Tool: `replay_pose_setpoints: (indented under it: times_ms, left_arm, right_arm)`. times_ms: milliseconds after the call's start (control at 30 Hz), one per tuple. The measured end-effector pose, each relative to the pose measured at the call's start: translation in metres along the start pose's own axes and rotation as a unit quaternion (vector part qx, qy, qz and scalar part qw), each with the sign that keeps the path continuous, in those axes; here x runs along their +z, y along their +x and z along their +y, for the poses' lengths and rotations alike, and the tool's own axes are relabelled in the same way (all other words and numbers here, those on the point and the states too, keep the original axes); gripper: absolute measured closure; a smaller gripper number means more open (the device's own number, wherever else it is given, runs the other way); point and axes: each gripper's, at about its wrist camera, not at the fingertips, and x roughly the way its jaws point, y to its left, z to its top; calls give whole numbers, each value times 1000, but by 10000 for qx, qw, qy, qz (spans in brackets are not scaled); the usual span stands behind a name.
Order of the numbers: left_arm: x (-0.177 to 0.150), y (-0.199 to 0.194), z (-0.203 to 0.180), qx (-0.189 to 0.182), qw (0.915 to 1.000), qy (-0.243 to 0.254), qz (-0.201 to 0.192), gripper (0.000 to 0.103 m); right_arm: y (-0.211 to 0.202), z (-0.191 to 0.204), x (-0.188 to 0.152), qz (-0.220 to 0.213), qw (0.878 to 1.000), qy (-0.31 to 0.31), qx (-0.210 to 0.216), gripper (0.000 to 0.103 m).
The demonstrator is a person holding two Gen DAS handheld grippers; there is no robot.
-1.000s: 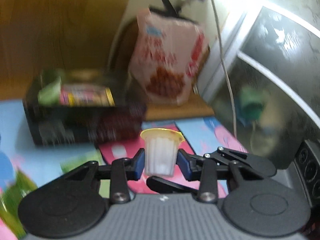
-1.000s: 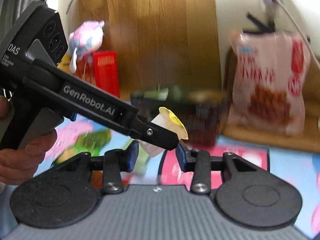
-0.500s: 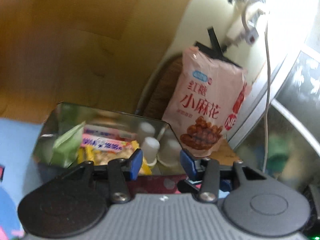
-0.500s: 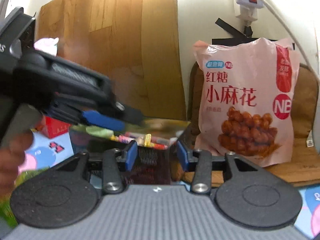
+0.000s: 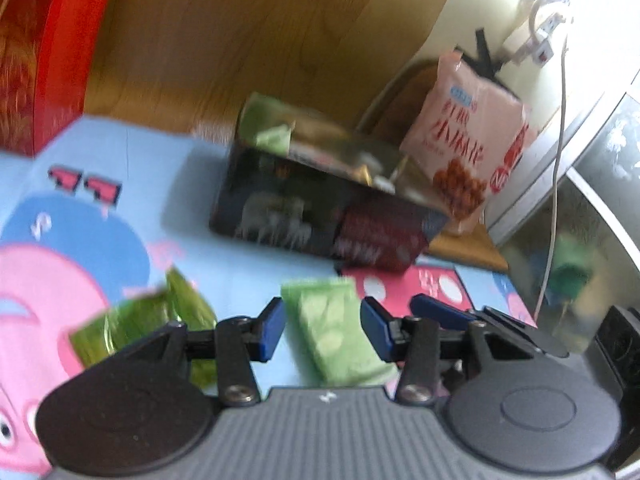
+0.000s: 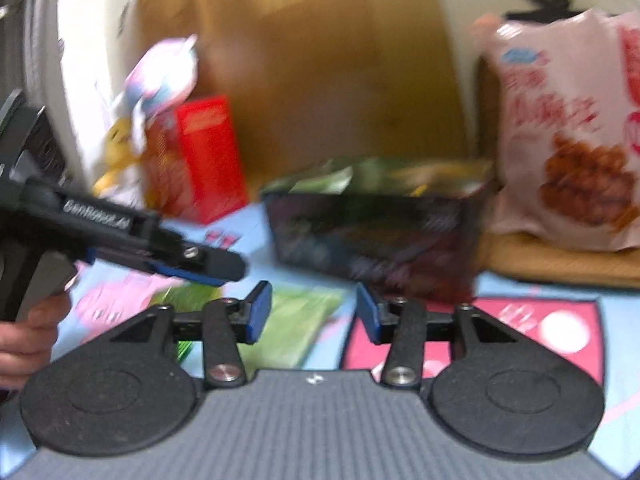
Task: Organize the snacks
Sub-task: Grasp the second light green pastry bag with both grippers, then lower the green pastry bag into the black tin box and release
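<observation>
Two green packets are lying short of the dark box (image 5: 328,216): pale green packet (image 5: 340,336) and crinkled green wrapper (image 5: 148,320). I am hovering my left tongs (image 5: 323,332), parted and empty, over the pale one, while my right tongs (image 6: 314,312) are opening, gripping nothing. Several snacks are sitting inside the box already.

Both views are pretty smeared, so whatever's inside the dark snack box (image 5: 320,216) is just green and yellow mush, the pink snack bag (image 6: 568,140) print is unreadable, and the red box (image 5: 36,52) runs off the left edge.
</observation>
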Motion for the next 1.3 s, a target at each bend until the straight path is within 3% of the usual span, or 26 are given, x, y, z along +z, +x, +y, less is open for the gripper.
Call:
replay_pose_setpoints:
  times_ms: [233, 367, 500, 700, 1067, 1300]
  left_arm:
    - [-8, 32, 1, -195, 9984, -218, 492, 60]
    - [-15, 35, -6, -153, 9991, -92, 387, 60]
    - [-16, 39, -13, -113, 9993, -19, 369, 60]
    - [-17, 38, -15, -60, 9994, -73, 322, 60]
    - [-3, -1, -35, -186, 9993, 135, -286, 60]
    - [54, 1, -76, -149, 9924, 974, -737, 59]
  right_arm:
    - [18, 2, -9, 632, 9974, 144, 320, 40]
    - [20, 9, -11, 679, 9969, -102, 381, 39]
    - [21, 24, -13, 697, 9958, -552, 239, 46]
    - [19, 18, -12, 607, 9973, -415, 72, 65]
    - [-12, 30, -3, -432, 9959, -791, -76, 68]
    - [-13, 9, 45, -1035, 9904, -794, -461, 68]
